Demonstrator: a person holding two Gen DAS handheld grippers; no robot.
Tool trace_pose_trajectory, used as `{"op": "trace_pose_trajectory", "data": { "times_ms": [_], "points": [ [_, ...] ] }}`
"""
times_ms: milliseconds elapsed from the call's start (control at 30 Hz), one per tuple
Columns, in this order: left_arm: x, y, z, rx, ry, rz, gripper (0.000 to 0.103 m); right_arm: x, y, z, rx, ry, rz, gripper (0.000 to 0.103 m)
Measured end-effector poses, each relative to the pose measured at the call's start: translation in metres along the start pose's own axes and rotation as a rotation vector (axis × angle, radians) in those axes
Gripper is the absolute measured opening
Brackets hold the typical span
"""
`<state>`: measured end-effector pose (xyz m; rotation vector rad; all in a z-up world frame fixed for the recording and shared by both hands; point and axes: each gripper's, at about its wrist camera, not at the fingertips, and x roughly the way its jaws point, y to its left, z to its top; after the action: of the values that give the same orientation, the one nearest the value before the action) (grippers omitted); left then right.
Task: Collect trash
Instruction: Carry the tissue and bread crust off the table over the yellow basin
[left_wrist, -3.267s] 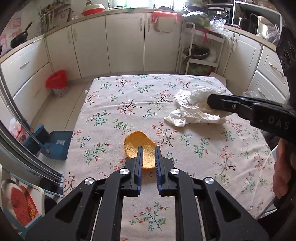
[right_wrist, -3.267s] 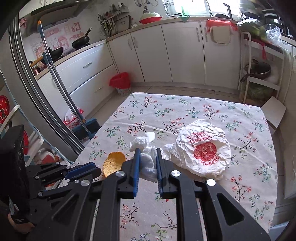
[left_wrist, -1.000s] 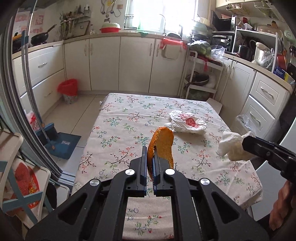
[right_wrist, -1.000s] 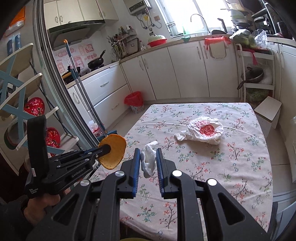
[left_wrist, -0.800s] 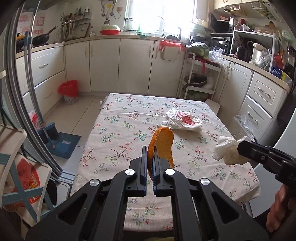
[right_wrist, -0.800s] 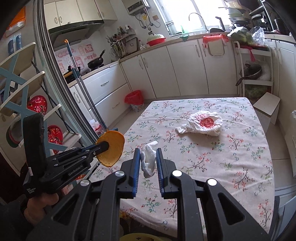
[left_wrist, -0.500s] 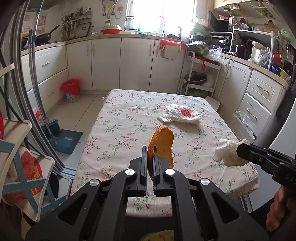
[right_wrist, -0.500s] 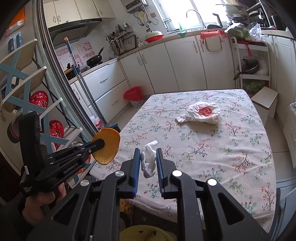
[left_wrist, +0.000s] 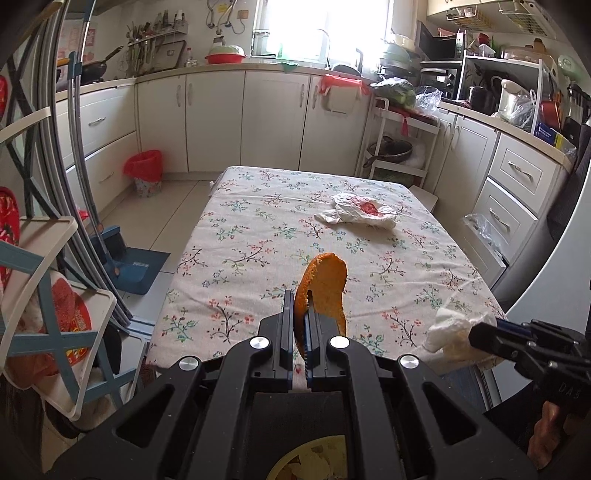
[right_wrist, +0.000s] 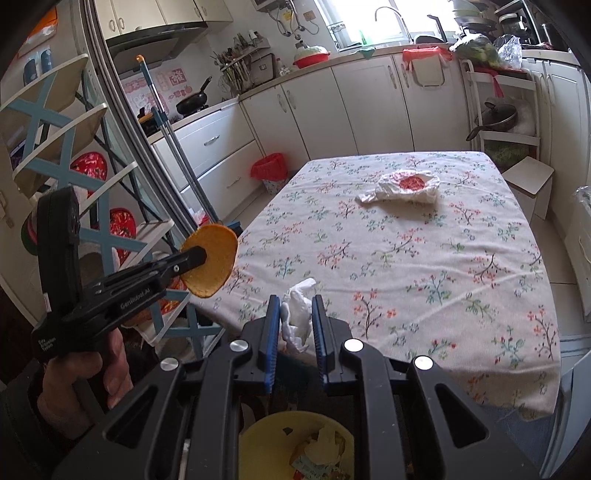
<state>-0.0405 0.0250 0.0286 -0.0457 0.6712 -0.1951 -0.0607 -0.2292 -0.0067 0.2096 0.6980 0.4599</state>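
Orange peel, a curved piece with a pale inner face, is clamped edge-on between the nearly closed jaws of the left hand-held gripper. In the right wrist view the same peel shows as a round disc at the tip of that hand-held gripper, off the left edge of the table, and a person's hand grips its handle.

The right hand-held gripper grasps a crumpled white tissue between its blue pads; the jaws stand partly apart around the wad. From the left wrist view the tissue hangs at the near right corner of the table, held clear of the floral cloth.

A white plastic bag with a red print lies on the far half of the table, well apart from both held items. A yellow bin with scraps inside sits directly below the right hand-held gripper, at the near table edge. A red-lined waste basket stands on the floor by the far cabinets.
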Motion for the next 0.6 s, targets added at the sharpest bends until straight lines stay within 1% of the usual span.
{"op": "trace_pose_trajectory", "data": {
  "times_ms": [300,600],
  "points": [
    [-0.009,-0.001,-0.012,0.009,0.02,-0.002,0.004,0.003,0.015,-0.031,-0.048,0.082,0.014,0.019],
    [-0.014,-0.004,-0.028,0.047,0.054,-0.012,0.004,0.015,0.031,-0.07,-0.119,0.221,0.026,0.019]
  ]
}}
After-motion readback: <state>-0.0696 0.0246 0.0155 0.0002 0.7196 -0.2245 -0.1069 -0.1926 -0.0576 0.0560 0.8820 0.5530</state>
